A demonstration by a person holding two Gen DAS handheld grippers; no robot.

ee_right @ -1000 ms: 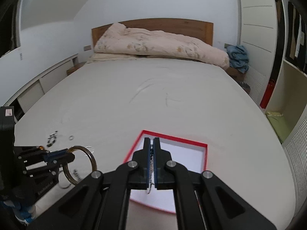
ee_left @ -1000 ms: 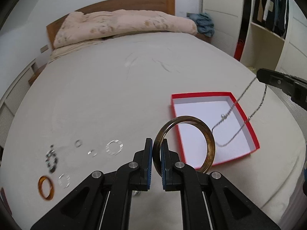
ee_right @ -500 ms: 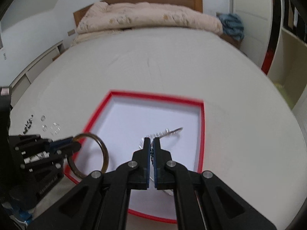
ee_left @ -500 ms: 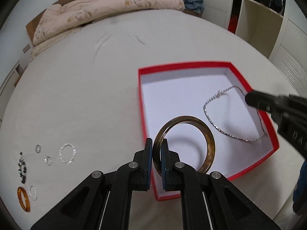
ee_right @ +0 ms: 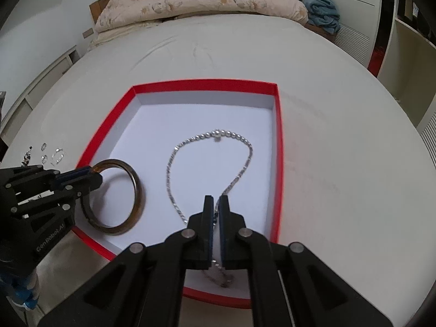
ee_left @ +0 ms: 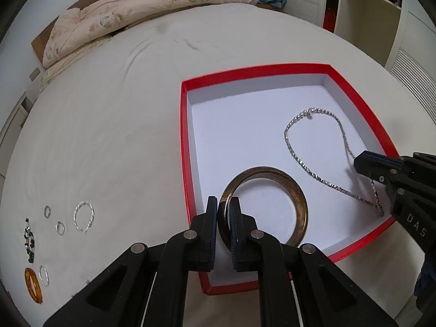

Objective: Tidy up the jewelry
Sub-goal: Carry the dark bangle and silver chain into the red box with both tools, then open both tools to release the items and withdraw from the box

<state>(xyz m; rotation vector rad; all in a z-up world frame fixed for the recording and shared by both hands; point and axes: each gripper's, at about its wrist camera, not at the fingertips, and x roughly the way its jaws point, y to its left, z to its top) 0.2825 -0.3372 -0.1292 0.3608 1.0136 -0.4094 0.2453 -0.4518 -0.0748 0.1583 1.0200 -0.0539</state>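
Observation:
A red box point(ee_left: 185, 147) with a white inside lies on the bed; it also shows in the right wrist view point(ee_right: 278, 147). My left gripper point(ee_left: 223, 209) is shut on a brown bangle point(ee_left: 301, 207), which rests low inside the box's near left part point(ee_right: 137, 190). My right gripper point(ee_right: 216, 209) is shut on a silver chain necklace point(ee_right: 209, 135) whose loop lies spread on the box floor point(ee_left: 293, 147). The right gripper shows at the right edge of the left wrist view point(ee_left: 365, 163).
Loose jewelry lies on the sheet left of the box: a silver hoop point(ee_left: 83, 216), small rings point(ee_left: 60, 228), a dark beaded piece point(ee_left: 28, 242) and an amber ring point(ee_left: 32, 286). A folded quilt point(ee_right: 196, 2) lies at the headboard. Shelves point(ee_left: 368, 13) stand right of the bed.
Both grippers have come down over the box. The bangle went from above the box edge to inside it, and the hanging necklace now lies spread on the box floor.

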